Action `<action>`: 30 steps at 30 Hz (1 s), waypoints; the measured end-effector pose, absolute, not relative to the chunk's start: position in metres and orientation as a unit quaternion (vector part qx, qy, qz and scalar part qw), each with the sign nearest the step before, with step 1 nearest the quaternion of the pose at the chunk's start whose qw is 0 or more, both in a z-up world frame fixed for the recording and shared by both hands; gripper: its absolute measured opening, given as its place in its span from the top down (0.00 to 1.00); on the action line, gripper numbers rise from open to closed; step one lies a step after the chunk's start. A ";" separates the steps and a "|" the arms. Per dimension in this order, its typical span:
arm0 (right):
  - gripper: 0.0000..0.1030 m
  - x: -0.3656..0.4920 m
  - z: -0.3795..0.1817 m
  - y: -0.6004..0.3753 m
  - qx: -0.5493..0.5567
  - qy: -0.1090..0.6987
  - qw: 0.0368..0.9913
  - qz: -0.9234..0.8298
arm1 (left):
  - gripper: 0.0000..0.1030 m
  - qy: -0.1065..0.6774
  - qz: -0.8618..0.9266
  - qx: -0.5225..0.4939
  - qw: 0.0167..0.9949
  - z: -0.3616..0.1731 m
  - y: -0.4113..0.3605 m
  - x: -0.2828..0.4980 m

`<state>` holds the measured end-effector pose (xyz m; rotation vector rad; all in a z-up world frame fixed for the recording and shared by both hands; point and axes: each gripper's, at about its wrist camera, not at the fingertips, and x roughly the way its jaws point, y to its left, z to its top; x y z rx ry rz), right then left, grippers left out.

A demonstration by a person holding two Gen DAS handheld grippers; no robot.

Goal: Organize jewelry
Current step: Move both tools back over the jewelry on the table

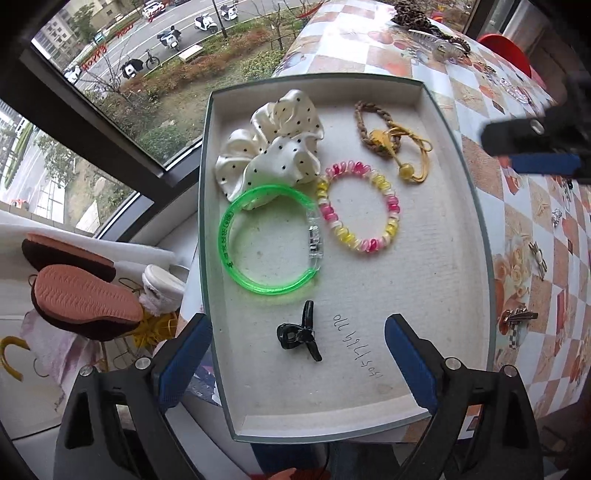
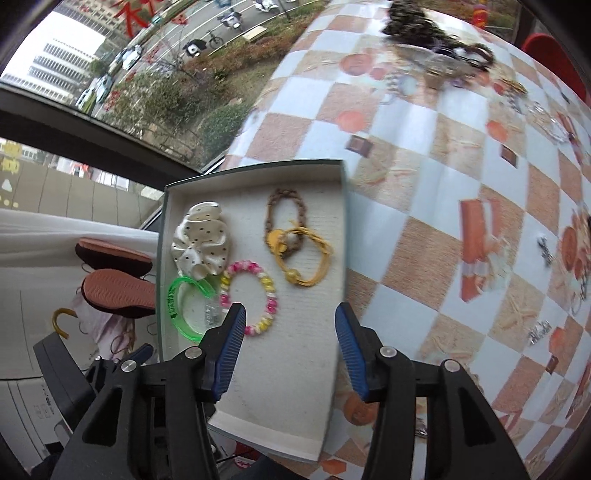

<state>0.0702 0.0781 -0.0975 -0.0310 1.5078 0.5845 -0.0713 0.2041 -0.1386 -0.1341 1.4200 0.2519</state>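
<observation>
A shallow white box point(image 1: 436, 295) point(image 2: 295, 387) lies on the checkered table. In it are a white polka-dot scrunchie point(image 1: 269, 144) point(image 2: 201, 240), a green bangle point(image 1: 236, 266) point(image 2: 177, 310), a pink and yellow spiral tie point(image 1: 358, 206) point(image 2: 267, 295), a brown braided tie point(image 1: 364, 129) point(image 2: 271, 214), a yellow cord tie point(image 1: 410, 166) point(image 2: 306, 266) and a small black claw clip point(image 1: 299, 334). My left gripper point(image 1: 295, 362) is open and empty over the box's near end, just before the clip. My right gripper point(image 2: 290, 350) is open and empty over the box; it also shows in the left wrist view point(image 1: 532, 155).
Several loose clips and hair pieces lie on the tablecloth right of the box point(image 1: 517, 317) point(image 2: 539, 332) and at the far end point(image 1: 436, 33) point(image 2: 436, 44). The box overhangs the table's near edge. A window and slippers point(image 1: 81, 295) are on the left.
</observation>
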 end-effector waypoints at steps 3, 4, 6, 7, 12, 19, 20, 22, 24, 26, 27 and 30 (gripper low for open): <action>0.37 0.070 -0.097 0.051 0.002 0.678 0.695 0.239 | 0.00 0.652 0.107 -0.048 0.749 -0.134 0.197 -0.068; 0.36 0.066 -0.099 0.041 0.008 0.679 0.696 0.231 | 0.00 0.654 0.104 -0.043 0.748 -0.133 0.194 -0.067; 0.27 0.066 -0.099 0.023 0.017 0.682 0.699 0.214 | 0.00 0.653 0.093 -0.031 0.751 -0.128 0.187 -0.063; 0.26 0.064 -0.100 0.012 0.022 0.683 0.702 0.202 | 0.00 0.652 0.090 -0.026 0.752 -0.125 0.181 -0.061; 0.17 0.055 -0.100 -0.036 0.052 0.683 0.711 0.158 | 0.00 0.645 0.070 -0.004 0.761 -0.112 0.161 -0.046; 0.16 0.041 -0.107 -0.110 0.098 0.686 0.716 0.090 | 0.00 0.635 0.040 0.022 0.771 -0.100 0.127 -0.022; 0.16 0.040 -0.109 -0.120 0.102 0.688 0.714 0.082 | 0.00 0.635 0.035 0.025 0.771 -0.100 0.121 -0.019; 0.16 0.036 -0.112 -0.133 0.107 0.693 0.710 0.070 | 0.00 0.636 0.026 0.032 0.771 -0.100 0.110 -0.015; 0.16 0.034 -0.115 -0.146 0.108 0.697 0.707 0.057 | 0.00 0.640 0.007 0.034 0.768 -0.101 0.097 -0.009; 0.16 0.031 -0.117 -0.159 0.111 0.700 0.704 0.045 | 0.00 0.642 -0.012 0.035 0.766 -0.100 0.084 -0.005; 0.16 0.030 -0.118 -0.165 0.113 0.700 0.704 0.041 | 0.00 0.642 -0.019 0.035 0.766 -0.100 0.078 -0.003; 0.16 0.031 -0.119 -0.181 0.116 0.698 0.706 0.030 | 0.00 0.641 -0.041 0.031 0.766 -0.098 0.058 0.004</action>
